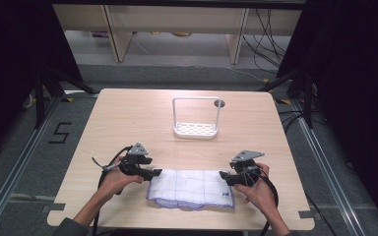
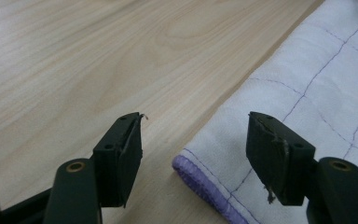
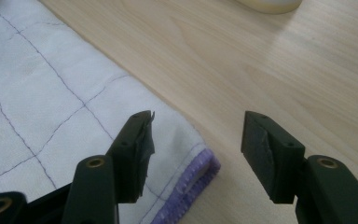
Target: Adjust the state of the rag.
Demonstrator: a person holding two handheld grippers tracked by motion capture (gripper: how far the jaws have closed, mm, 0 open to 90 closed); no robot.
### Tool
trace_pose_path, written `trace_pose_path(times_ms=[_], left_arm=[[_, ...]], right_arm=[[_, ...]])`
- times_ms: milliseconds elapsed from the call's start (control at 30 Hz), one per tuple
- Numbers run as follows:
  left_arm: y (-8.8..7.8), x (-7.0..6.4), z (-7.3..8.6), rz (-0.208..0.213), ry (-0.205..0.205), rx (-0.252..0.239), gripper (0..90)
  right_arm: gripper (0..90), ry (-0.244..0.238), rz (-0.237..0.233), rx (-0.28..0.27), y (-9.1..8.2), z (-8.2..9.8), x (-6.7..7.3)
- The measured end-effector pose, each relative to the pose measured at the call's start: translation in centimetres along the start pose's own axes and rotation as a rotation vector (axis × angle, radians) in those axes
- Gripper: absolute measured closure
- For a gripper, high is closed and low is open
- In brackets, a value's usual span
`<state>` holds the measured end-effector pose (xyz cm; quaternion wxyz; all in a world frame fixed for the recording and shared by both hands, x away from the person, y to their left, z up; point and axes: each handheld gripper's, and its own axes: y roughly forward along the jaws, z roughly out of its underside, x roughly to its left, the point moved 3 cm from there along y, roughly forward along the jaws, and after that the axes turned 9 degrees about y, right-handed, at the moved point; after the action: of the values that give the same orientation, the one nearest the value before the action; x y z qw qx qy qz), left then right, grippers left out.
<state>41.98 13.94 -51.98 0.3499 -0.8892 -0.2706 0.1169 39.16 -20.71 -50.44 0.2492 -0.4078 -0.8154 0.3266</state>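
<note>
Cloth [image 1: 191,189], white with purple hem, lies folded flat at the table's [image 1: 128,118] near edge. Far of it stands a white rack [image 1: 196,118]. Left gripper [image 1: 153,173] and right gripper [image 1: 223,176] straddle its far corners, jaws wide, holding nothing.

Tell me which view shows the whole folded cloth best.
The high view: the folded white cloth lies entirely in frame, with every edge visible. The left gripper view shows one purple-hemmed corner of it; the right gripper view shows the opposite corner.
</note>
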Motion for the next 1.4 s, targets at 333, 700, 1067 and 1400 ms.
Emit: trace_pose_path(times_ms=[333, 700, 1067, 1400], left_arm=[[0.5, -0.1, 0.4, 0.003, 0.023, 0.033, 35.7], [0.9, -0.9, 0.8, 0.005, 0.094, 0.062, 44.3], [0.5, -1.1, 1.0, 0.053, 0.123, 0.070, 62.5], [-0.2, -2.3, 1.3, 0.034, 0.181, 0.089, 78.1]], right_arm=[[44.8, 0.015, 0.015, 0.033, 0.5, 0.1, 0.1], [51.8, -0.027, 0.050, 0.076, 1.6, 0.7, 0.1], [63.6, -0.002, 0.014, 0.083, 1.6, 0.8, 0.0], [82.0, -0.026, -0.040, 0.075, 1.9, 0.5, -0.4]])
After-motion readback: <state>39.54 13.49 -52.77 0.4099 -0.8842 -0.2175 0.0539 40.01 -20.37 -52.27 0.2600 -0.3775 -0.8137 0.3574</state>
